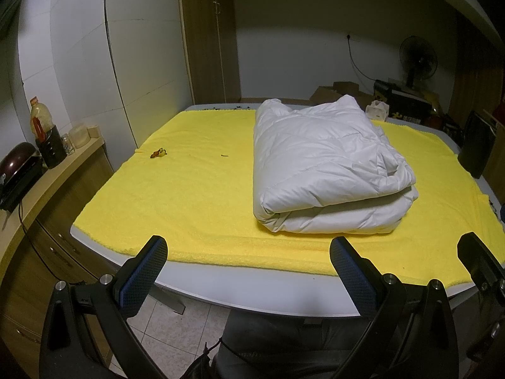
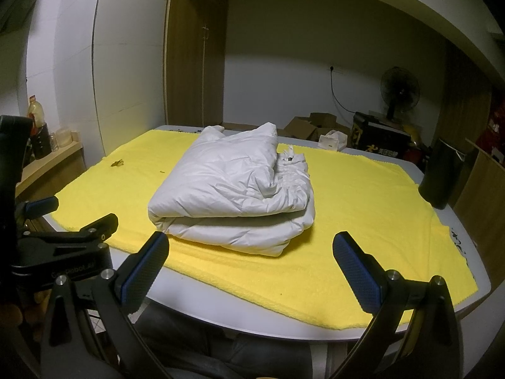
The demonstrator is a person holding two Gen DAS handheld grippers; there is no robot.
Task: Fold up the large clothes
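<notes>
A white quilted puffy garment lies folded into a thick bundle on a yellow towel that covers the white table. It also shows in the right wrist view, on the towel. My left gripper is open and empty, held back at the table's near edge, apart from the bundle. My right gripper is open and empty at the near edge, just short of the bundle. The left gripper's body shows at the left of the right wrist view.
Small brown scraps lie on the towel's far left. A wooden counter with a bottle and jars stands left. A black bin, cardboard boxes and a fan stand behind and right. A tissue box sits at the table's far edge.
</notes>
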